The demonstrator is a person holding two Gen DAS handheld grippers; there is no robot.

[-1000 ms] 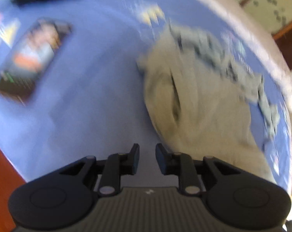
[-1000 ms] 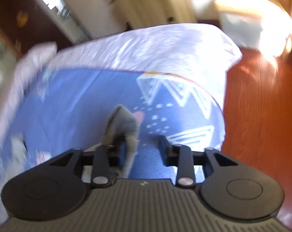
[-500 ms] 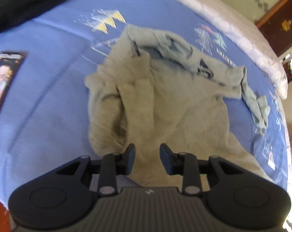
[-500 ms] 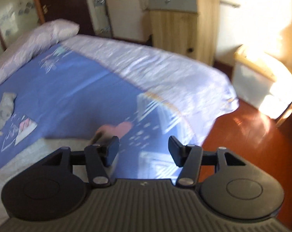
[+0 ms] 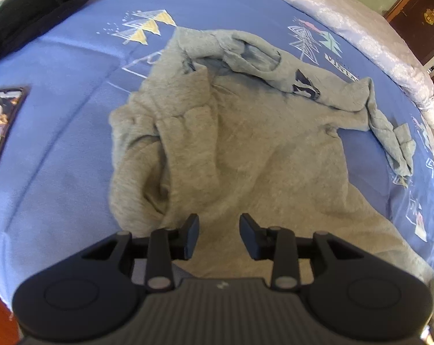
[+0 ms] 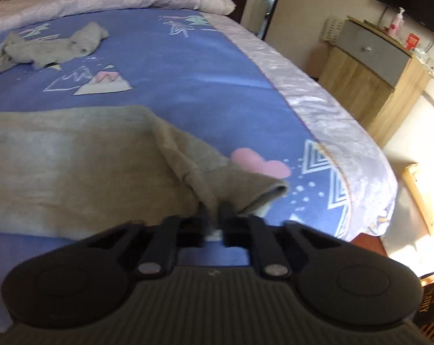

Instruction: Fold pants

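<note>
Right gripper (image 6: 212, 215) fingers (image 6: 201, 211) pinch the pants (image 6: 73, 158) hem.

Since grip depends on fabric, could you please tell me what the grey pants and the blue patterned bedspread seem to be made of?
The grey pants look like soft, matte fleece-type knit, probably cotton sweatshirt fabric: a fuzzy heathered surface with thick, rounded folds. The blue patterned bedspread seems a smooth, thin woven or brushed cloth with printed shapes; its pale border shines like satin, though the fibre cannot be told.

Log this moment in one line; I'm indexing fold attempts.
left hand-held gripper: opening, empty, over grey pants | right hand-held gripper: shut on pants cuff | blue bedspread
</note>
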